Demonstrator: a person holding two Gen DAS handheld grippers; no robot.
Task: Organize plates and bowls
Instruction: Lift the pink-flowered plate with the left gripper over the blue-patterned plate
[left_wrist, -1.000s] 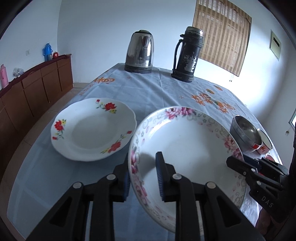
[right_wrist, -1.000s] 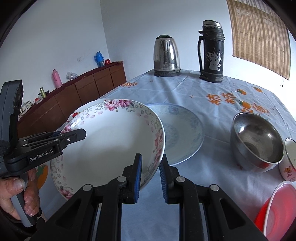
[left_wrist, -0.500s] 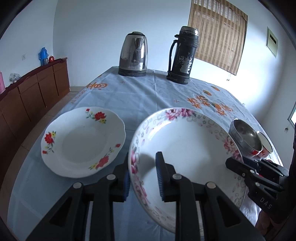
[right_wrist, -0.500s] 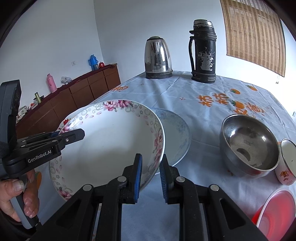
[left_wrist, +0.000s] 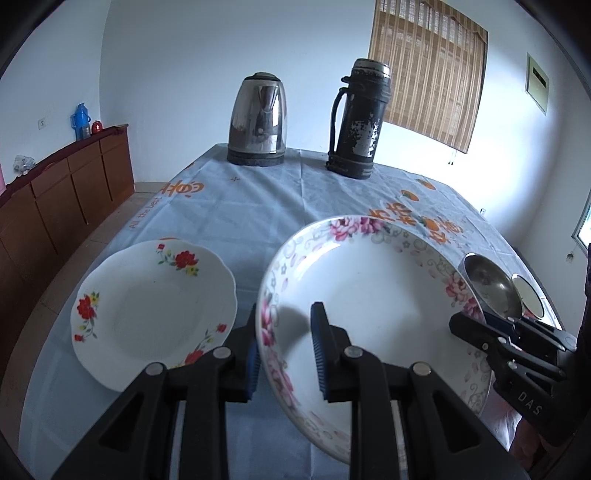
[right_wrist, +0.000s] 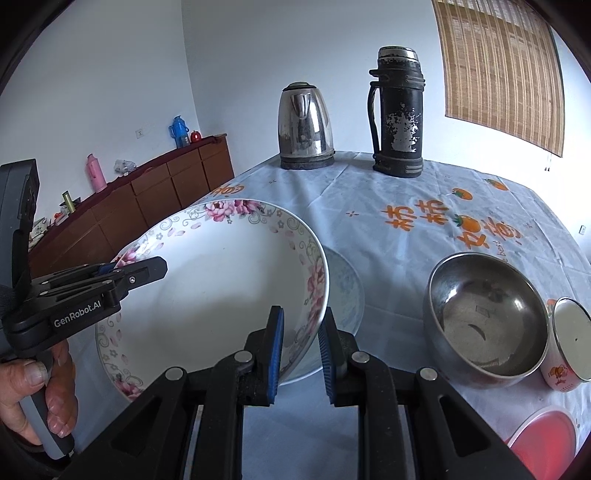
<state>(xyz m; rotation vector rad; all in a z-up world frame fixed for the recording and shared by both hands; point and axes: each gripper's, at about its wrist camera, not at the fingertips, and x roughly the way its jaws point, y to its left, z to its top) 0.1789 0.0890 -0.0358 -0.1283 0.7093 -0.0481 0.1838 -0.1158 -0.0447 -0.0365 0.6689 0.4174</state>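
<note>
Pink-flowered plate (left_wrist: 373, 295) hangs tilted above the table (left_wrist: 258, 206), gripped on opposite rims: the left gripper (left_wrist: 284, 347) is clamped on its left edge, the right gripper (right_wrist: 301, 345) on its right edge. Both grips are unchanged from a second ago. In the left view the red-flowered plate (left_wrist: 147, 314) has slid lower and further left in the picture than before, and the kettle (left_wrist: 258, 122) and flask (left_wrist: 356, 118) look nearer. In the right view the pale blue plate (right_wrist: 345, 291), lying on the cloth, is now mostly hidden behind the held plate, where a second ago most of it showed. The steel bowl (right_wrist: 484, 317) sits lower and nearer, with a small cup (right_wrist: 569, 347) touching its right side and a red lid (right_wrist: 543, 439) at the bottom corner. A hand (right_wrist: 40, 398) grasps the left gripper's handle.
</note>
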